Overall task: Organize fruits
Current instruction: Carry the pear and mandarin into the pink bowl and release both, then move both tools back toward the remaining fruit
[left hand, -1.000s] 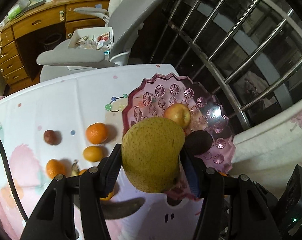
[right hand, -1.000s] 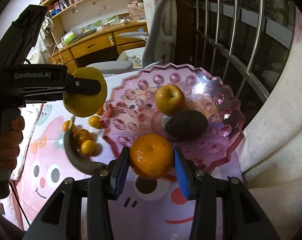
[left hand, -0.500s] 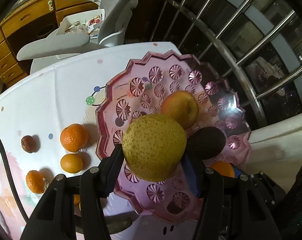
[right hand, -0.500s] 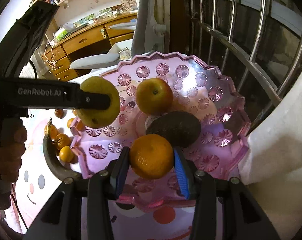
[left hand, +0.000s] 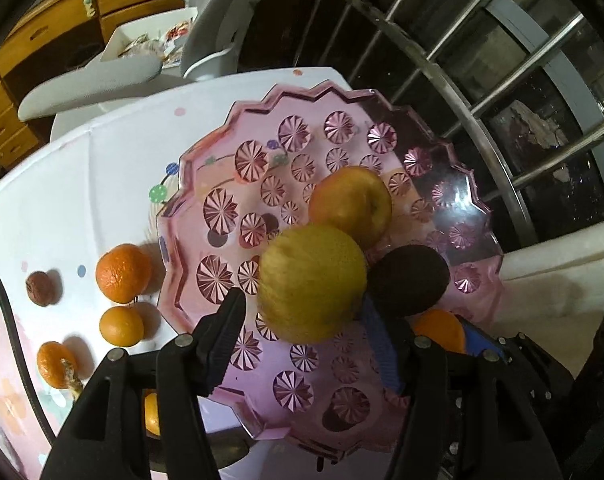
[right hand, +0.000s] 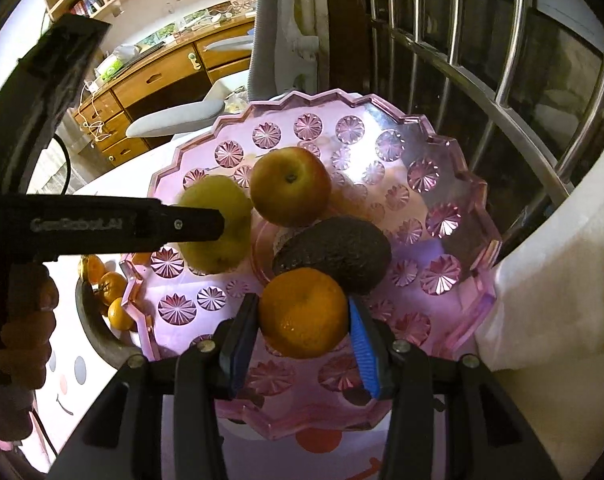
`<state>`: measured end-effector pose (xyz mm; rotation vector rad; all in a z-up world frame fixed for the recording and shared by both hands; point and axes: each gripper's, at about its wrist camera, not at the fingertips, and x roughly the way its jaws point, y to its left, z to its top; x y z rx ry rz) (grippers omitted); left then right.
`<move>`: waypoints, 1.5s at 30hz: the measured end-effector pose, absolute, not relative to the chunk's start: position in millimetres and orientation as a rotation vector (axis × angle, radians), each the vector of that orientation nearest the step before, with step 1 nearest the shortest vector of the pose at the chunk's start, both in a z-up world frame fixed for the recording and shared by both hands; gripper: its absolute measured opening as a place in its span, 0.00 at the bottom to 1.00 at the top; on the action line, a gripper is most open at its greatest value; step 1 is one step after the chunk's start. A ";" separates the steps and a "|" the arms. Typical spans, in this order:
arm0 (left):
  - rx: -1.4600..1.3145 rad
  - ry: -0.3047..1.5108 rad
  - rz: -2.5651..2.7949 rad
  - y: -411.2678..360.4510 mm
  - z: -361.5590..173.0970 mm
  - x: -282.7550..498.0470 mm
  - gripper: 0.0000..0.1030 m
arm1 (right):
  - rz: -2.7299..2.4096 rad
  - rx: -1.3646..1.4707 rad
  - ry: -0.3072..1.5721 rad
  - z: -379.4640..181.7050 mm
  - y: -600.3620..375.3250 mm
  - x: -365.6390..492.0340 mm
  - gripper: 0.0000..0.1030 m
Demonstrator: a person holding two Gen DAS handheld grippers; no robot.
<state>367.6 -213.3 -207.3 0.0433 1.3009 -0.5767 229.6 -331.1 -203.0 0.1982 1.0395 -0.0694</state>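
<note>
Both claws have come down over the pink plate [right hand: 453,216] since a second ago, when they hung short of its near rim. Left claw [left hand: 302,320]: its jaws are opening, a gap shows between the left pad and the yellow-green pear [left hand: 311,282], and the pear, slightly blurred, sits between them just beside the apple [left hand: 349,204] and the dark avocado [left hand: 407,280]. Right claw [right hand: 302,320]: partly open, its two pads are pressed on an orange [right hand: 302,312] held low over the plate's near side, right against the avocado. Apple and avocado lie at the plate's middle, touching. Beyond the plate's left rim, on the white patterned worktop [left hand: 82,184], lie the loose fruits: a large mandarin [left hand: 122,272], a smaller one [left hand: 121,326], a third with a stalk [left hand: 54,364] and a small brown fruit [left hand: 41,288]. A dark curved fruit [right hand: 98,328] shows beside the plate in the right view. Farther off stand a grey chair [left hand: 102,80], wooden drawers and window bars.
</note>
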 end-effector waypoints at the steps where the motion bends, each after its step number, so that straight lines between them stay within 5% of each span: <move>1: 0.050 1.297 -0.577 -214.2 -204.9 367.0 0.62 | -0.070 0.206 1.040 -202.6 -331.5 229.4 0.44; 7: 0.020 1.253 -0.571 -199.6 -183.2 363.2 0.68 | -0.071 0.208 1.002 -188.5 -328.9 227.0 0.54; 11: 0.012 1.201 -0.558 -182.7 -165.2 357.1 0.77 | -0.055 0.213 0.985 -176.8 -321.4 227.6 0.55; 24: -0.028 1.154 -0.424 -88.9 -134.7 350.9 0.83 | 0.125 0.177 0.929 -154.7 -263.9 231.0 0.55; 45: -0.162 1.316 -0.244 24.7 -203.8 366.5 0.83 | 0.263 -0.098 0.957 -174.6 -147.8 227.5 0.62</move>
